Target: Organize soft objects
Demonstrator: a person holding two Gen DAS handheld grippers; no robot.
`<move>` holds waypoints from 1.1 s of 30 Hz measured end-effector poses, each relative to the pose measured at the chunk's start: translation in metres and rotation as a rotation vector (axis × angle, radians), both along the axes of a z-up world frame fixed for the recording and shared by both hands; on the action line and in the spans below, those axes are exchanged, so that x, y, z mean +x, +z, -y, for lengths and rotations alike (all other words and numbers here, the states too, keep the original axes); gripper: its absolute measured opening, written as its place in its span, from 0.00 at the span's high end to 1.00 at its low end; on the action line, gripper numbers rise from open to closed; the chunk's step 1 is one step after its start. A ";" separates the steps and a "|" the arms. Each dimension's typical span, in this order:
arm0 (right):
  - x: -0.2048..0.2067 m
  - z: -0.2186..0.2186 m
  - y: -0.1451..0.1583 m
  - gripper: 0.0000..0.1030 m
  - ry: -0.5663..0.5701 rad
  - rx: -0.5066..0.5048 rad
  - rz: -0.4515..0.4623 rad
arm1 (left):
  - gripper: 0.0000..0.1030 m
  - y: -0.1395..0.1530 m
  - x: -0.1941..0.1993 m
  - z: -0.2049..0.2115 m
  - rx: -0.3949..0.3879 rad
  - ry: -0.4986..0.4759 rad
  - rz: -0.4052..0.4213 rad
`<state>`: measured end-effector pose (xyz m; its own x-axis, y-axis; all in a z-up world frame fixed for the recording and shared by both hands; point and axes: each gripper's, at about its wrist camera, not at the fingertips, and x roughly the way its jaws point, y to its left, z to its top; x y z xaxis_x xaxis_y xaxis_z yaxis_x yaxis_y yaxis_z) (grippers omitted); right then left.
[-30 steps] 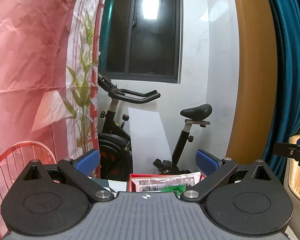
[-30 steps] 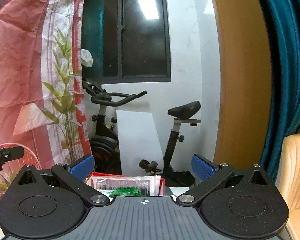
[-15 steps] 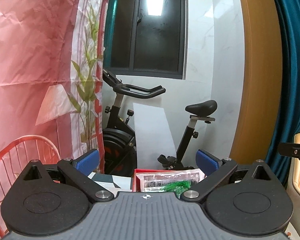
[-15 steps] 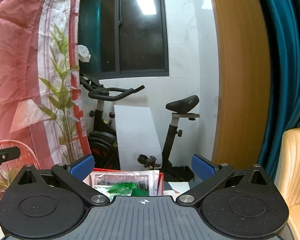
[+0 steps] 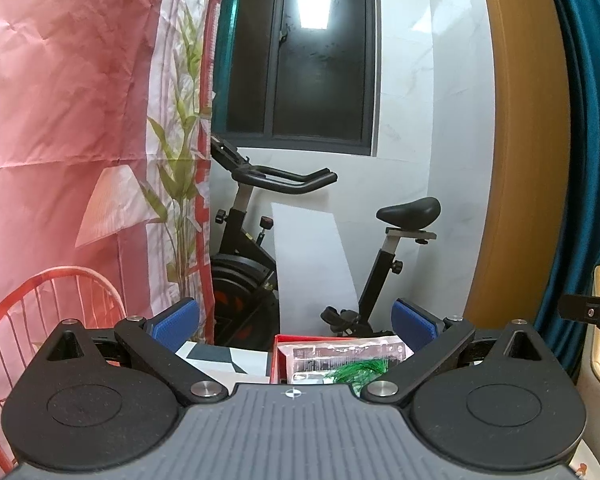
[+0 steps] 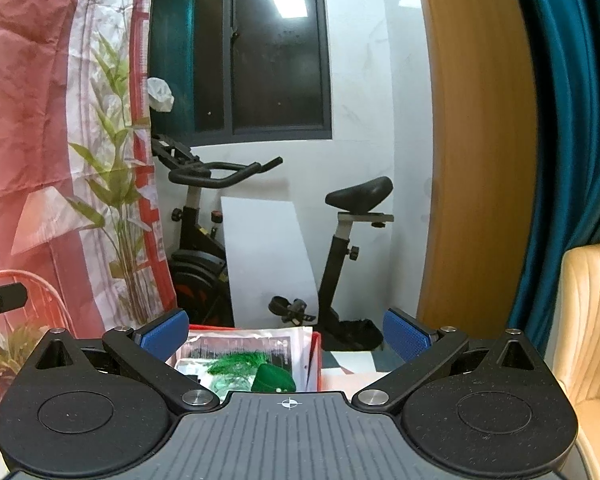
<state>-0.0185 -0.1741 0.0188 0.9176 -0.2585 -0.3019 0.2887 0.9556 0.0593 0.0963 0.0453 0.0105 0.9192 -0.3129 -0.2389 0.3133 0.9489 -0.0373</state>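
Red box, left wrist: red box (image 5: 277, 354) now sits higher between the spread, empty pads of the left gripper (image 5: 294, 322) — view has tipped down.
Green tuft, right wrist: green fringe (image 6: 236, 362) in the box, more exposed; right gripper (image 6: 286, 334) agape, empty.
Meaning: approach starting — nothing grasped.

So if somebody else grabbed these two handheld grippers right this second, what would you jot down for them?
Left gripper: open, holding nothing, raised behind the red box.
Right gripper: open, holding nothing, level with the left one.
Things: the red box sits low ahead on the patterned table. Inside are flat clear packets, a green fringed piece and a dark green soft item.
Done: nothing can be told from here; neither gripper touches anything.
Left: probably lower toward the box and start on the soft items. Much of the table is hidden by the grippers, so look down first.
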 end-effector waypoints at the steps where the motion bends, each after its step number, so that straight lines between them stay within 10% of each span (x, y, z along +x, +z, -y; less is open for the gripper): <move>1: 0.000 0.000 -0.001 0.00 0.000 0.001 -0.002 | 0.00 0.000 0.000 0.000 0.000 0.000 0.000; 33: 0.002 0.004 -0.009 0.00 0.000 0.005 -0.014 | 0.00 -0.003 0.001 -0.001 0.001 0.018 -0.004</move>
